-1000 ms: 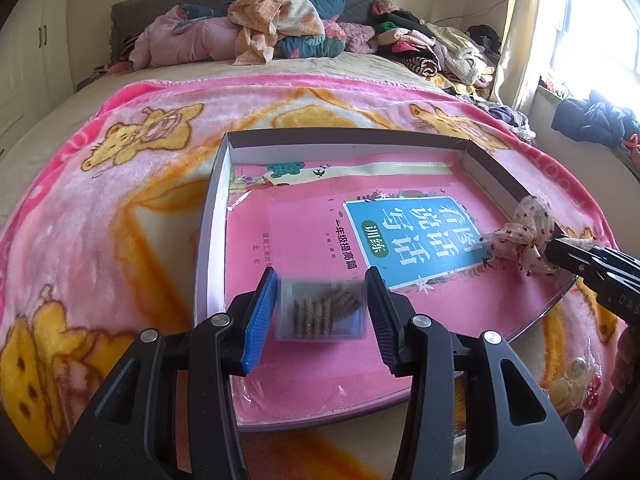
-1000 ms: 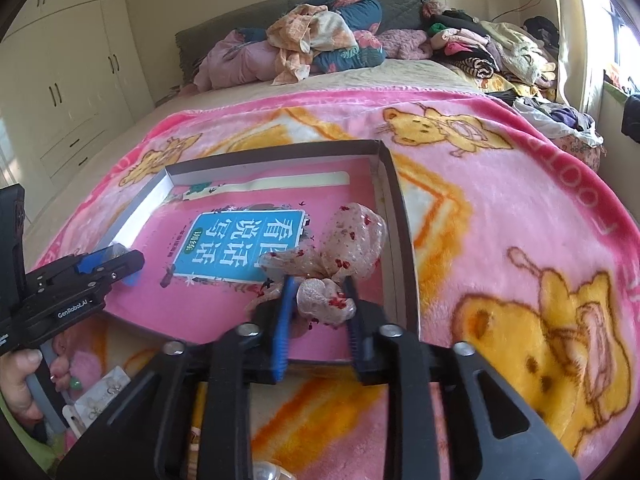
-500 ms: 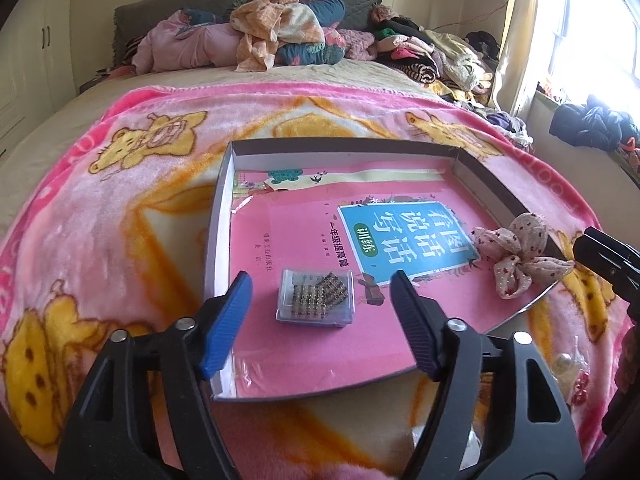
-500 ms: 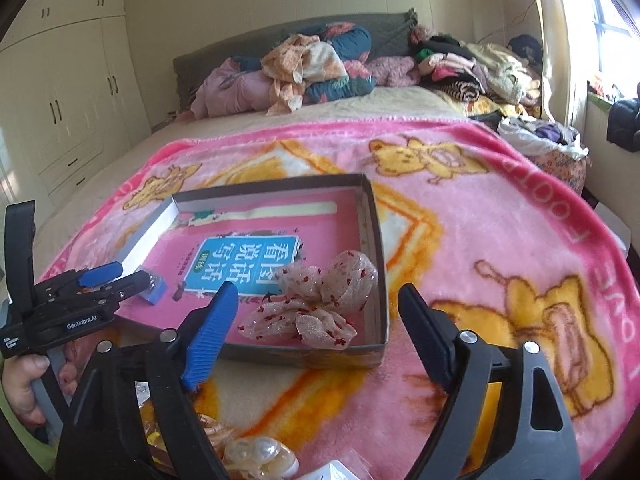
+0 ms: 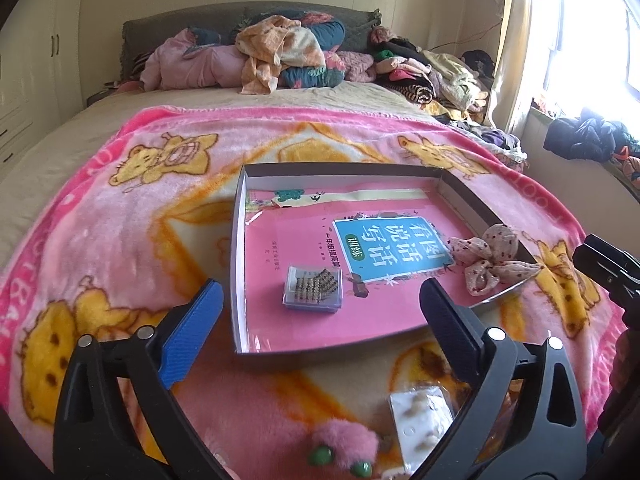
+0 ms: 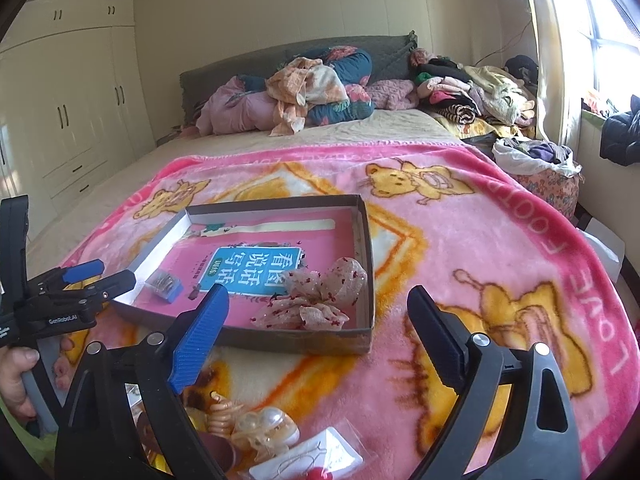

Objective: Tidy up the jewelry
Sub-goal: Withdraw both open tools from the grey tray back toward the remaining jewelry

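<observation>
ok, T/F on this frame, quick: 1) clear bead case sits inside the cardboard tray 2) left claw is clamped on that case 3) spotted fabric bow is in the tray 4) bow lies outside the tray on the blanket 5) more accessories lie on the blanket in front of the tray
1) The clear bead case sits inside the cardboard tray. True.
2) The left claw is clamped on the case. False: its jaws are opening, nothing between them.
3) The spotted fabric bow is in the tray. True, at its right end.
4) The bow lies outside on the blanket. False: it is inside the wall.
5) More accessories lie in front of the tray. True: a pearly hair clip is among them.
</observation>
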Demonstrator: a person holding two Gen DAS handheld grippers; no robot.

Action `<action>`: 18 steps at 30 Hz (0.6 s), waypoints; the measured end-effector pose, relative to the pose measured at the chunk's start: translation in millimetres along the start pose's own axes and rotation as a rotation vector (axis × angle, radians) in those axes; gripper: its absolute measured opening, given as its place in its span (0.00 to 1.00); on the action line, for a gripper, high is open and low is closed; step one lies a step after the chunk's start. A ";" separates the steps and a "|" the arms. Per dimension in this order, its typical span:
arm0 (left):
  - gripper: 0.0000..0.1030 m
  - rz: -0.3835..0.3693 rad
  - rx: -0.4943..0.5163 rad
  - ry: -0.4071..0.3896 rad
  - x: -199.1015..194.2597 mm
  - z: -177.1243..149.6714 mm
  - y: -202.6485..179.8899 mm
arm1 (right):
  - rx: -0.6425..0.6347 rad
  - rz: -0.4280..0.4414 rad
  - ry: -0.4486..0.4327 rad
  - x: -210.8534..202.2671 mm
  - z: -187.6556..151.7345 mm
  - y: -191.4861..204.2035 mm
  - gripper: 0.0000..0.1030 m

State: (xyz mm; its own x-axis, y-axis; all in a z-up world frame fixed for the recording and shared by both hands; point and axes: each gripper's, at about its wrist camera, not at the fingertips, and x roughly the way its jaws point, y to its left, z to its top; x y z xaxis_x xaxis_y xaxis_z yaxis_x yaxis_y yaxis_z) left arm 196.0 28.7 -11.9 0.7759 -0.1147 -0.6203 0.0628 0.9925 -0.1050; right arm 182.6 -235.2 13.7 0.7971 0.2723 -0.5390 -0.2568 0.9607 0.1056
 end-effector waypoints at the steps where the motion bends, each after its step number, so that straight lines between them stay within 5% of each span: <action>1: 0.88 -0.001 -0.001 -0.002 -2.4 -0.6 -1.0 | 0.002 0.001 -0.006 -3.9 -0.8 -0.1 0.86; 18: 0.88 -0.031 0.012 -0.030 -42.6 -23.6 -14.4 | -0.023 0.010 -0.035 -44.9 -19.8 8.8 0.86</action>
State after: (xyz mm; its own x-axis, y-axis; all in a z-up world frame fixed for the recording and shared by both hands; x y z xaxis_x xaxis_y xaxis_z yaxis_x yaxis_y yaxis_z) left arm 147.2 18.3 -2.3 0.7922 -0.1440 -0.5931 0.0944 0.9890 -0.1141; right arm 133.7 -240.1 22.3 0.8131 0.2837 -0.5083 -0.2768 0.9566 0.0912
